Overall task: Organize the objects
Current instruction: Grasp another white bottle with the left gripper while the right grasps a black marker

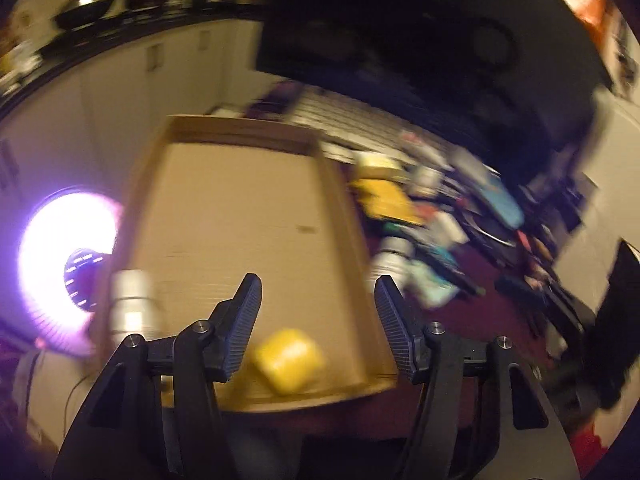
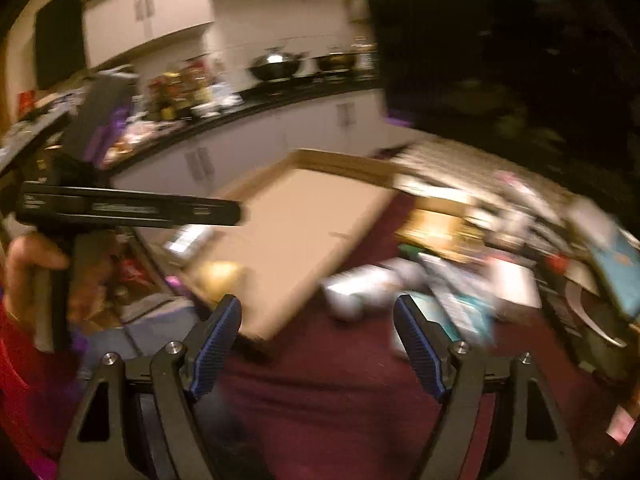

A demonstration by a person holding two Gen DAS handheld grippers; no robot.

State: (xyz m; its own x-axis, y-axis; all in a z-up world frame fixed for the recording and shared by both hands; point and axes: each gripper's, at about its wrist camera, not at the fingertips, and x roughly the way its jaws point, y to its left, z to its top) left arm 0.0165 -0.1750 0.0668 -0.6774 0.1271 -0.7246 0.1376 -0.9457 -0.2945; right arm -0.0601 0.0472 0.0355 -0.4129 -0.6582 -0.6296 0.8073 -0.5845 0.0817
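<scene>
A shallow cardboard tray (image 1: 240, 136) lies on a dark red tablecloth. In the left wrist view a yellow block (image 1: 289, 361) rests in the tray's near corner, and a silvery cylinder (image 1: 132, 304) stands at the tray's left edge. My left gripper (image 1: 318, 288) hovers open above the near end of the tray, nothing between its black fingers. In the right wrist view my right gripper (image 2: 318, 308) is open over the tablecloth (image 2: 340, 392), just off the tray (image 2: 304, 224)'s near corner, with nothing between its blue pads. Both views are motion-blurred.
A heap of mixed small items (image 1: 432, 232) covers the table right of the tray, seen again as clutter (image 2: 460, 276) in the right wrist view. A hand (image 2: 28, 264) holds the other gripper's handle at left. A bright ring lamp (image 1: 60, 264) glows left. Kitchen counter (image 2: 280, 92) behind.
</scene>
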